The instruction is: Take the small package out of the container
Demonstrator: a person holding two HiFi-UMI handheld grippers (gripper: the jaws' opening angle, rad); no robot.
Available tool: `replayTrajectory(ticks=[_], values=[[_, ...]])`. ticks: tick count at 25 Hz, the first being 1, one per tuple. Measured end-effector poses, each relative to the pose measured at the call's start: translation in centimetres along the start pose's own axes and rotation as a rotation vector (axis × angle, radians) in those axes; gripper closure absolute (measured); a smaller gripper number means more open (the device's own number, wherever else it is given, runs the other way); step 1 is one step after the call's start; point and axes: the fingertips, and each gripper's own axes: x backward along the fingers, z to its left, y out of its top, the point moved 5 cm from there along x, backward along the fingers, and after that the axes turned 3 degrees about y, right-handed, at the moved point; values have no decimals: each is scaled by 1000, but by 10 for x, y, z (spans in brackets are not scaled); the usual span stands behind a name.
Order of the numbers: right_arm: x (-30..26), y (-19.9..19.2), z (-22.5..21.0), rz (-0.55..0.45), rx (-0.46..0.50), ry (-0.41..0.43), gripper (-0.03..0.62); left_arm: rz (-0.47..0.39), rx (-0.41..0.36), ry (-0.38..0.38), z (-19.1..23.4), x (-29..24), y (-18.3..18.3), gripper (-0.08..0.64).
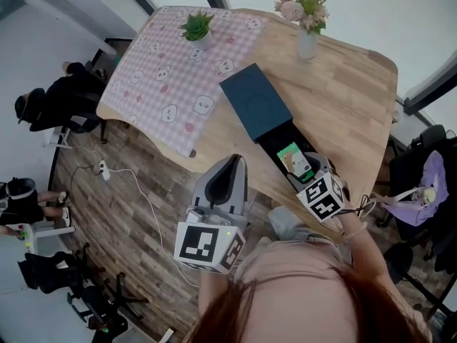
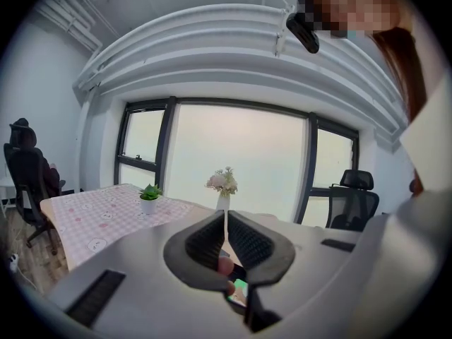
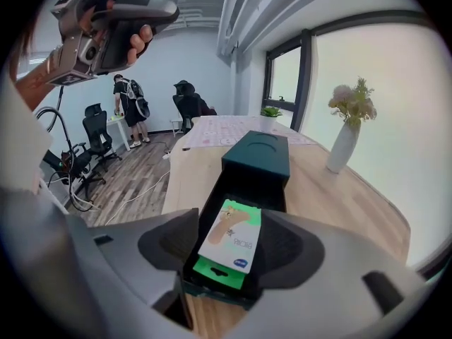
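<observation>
The small package (image 3: 231, 240), a flat white card with a green hang-tab end and a tan foot picture, lies in the slid-open dark container (image 3: 256, 155) on the wooden surface (image 3: 332, 189). The right tongs (image 3: 233, 224) stand apart on either side of it; the left tongs (image 2: 224, 221) are together.

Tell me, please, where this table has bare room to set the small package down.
Free: bare wood between the dark teal rectangular box and the white vase of pink flowers; the pink checked cloth this side of the small green potted plant. Crowded: around the black drawer and right claw.
</observation>
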Motion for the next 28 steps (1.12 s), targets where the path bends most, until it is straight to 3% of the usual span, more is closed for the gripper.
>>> replayTrajectory(ticks=[16, 28], values=[[-46, -23, -11, 184, -39, 14, 267, 44, 13, 40, 23, -5, -7, 541], [-54, -24, -17, 237, -121, 23, 230, 48, 23, 54, 32, -5, -9, 541]])
